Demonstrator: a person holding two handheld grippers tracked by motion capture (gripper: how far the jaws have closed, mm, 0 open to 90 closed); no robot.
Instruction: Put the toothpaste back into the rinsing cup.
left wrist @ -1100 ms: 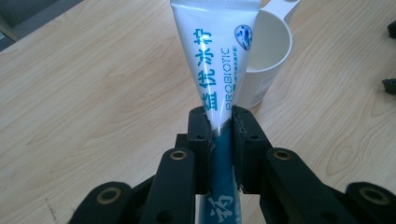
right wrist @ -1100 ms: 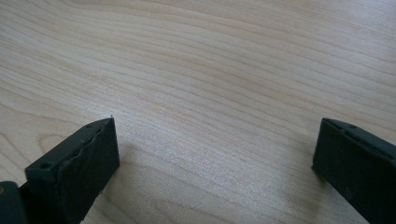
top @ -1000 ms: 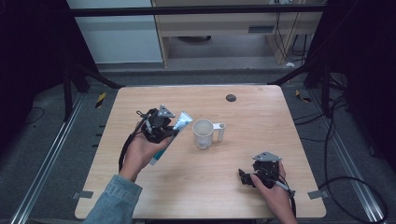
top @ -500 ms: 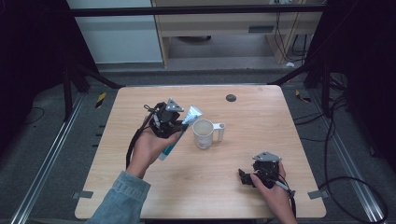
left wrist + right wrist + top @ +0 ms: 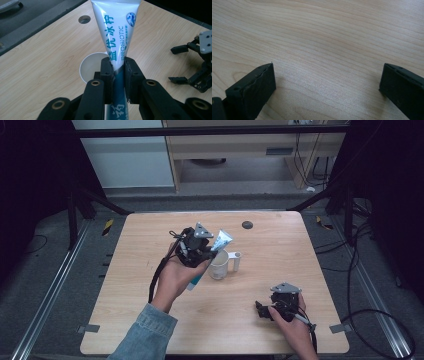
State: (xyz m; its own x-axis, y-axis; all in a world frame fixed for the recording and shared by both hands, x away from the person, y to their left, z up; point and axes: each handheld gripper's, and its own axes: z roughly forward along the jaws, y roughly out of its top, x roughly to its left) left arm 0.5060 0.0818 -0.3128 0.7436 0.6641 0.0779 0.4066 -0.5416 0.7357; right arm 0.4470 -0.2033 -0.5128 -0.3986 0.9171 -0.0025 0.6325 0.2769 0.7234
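Since the earlier frames, the left tool [image 5: 206, 249] had carried the toothpaste tube [image 5: 116, 32] from left of the cup [image 5: 218, 264] to directly above its left rim. It clenched the tube near the middle, crimped end up and cap end slanting down beside the cup, probably so the tube could be stood inside it. The right tool [image 5: 264, 310] rested on the surface [image 5: 280, 245] well right of the cup, jaws spread and holding nothing. Beyond the cup sat a small dark hole [image 5: 246, 225]; nothing blocked the cup's mouth.
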